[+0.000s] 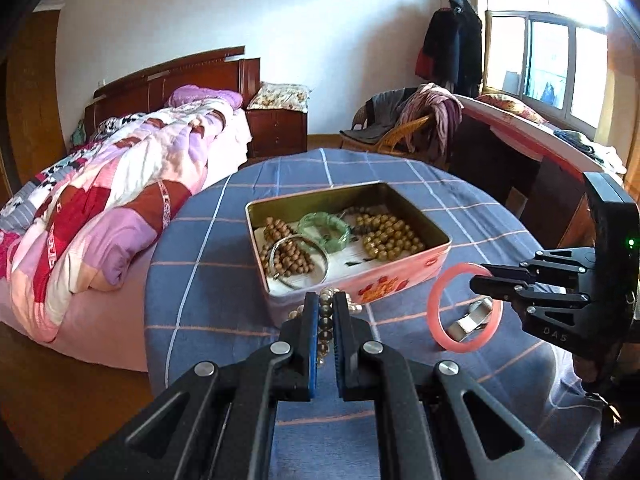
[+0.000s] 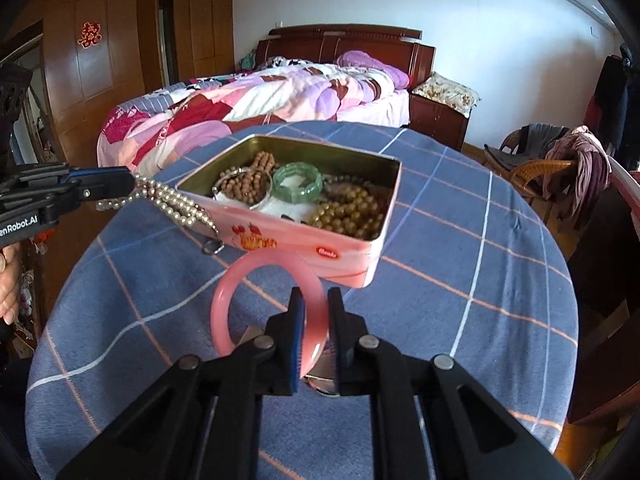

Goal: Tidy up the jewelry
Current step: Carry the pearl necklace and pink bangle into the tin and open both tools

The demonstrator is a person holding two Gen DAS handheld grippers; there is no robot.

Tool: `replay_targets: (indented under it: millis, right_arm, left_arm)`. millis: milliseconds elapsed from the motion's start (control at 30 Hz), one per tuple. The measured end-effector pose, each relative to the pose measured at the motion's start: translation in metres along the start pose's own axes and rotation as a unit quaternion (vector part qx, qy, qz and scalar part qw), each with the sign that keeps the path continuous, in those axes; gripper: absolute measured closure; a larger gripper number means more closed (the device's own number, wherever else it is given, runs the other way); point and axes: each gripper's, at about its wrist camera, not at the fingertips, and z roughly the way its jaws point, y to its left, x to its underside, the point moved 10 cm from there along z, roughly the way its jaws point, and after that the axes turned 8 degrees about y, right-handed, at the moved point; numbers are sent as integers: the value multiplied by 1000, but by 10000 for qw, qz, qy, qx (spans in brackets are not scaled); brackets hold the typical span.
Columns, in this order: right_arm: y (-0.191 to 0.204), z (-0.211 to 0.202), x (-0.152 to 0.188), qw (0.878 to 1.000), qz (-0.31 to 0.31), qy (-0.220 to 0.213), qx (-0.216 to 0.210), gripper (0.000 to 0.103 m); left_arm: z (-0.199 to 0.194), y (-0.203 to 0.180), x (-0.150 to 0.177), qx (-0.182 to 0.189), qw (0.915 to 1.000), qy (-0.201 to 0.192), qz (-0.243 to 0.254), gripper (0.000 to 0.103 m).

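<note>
Two pieces of jewelry are in hand at once above the round tabletop (image 2: 460, 240) with its blue checked cloth, and both look bound for the same place. Near the middle of that tabletop stands the open rectangular pink tin box (image 2: 352, 256) with a gold-coloured inside, already holding brown wooden bead strings (image 1: 286, 254), a green translucent bangle (image 2: 298, 182), a thin silver bangle (image 1: 300, 260) and a heap of golden-olive beads (image 1: 390, 234).

Just in front of the box, the right gripper (image 2: 316, 300) has its jaws closed on the rim of a pink glassy bangle (image 2: 240, 300), which stands tilted up on edge. A small silver metal ring (image 1: 470, 318) lies on the cloth beneath it, seen through the bangle's opening in the left wrist view.

At the box's near corner, the left gripper (image 1: 325, 304) has its jaws clamped shut on a strand of silvery pearl-like beads (image 2: 176, 204); the strand's loose end, with a little clasp ring, trails down the box's outer wall.

The step in hand, I judge, is carrying loose pieces into the box. Next, each gripper needs to clear the box wall, come over the open interior and release, with the pearl strand lifted high enough that its tail does not catch on the rim.
</note>
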Motion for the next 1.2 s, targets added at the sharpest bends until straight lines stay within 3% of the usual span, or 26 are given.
replay_targets:
  millis: [767, 1200]
  right_arm:
    - [-24, -13, -43, 9981, 306, -522, 71, 90]
    - [-33, 2, -80, 9974, 364, -598, 151, 90]
  left_arm:
    - [-22, 2, -41, -180, 9986, -497, 91, 98]
    - [11, 17, -71, -482, 9977, -439, 201, 98]
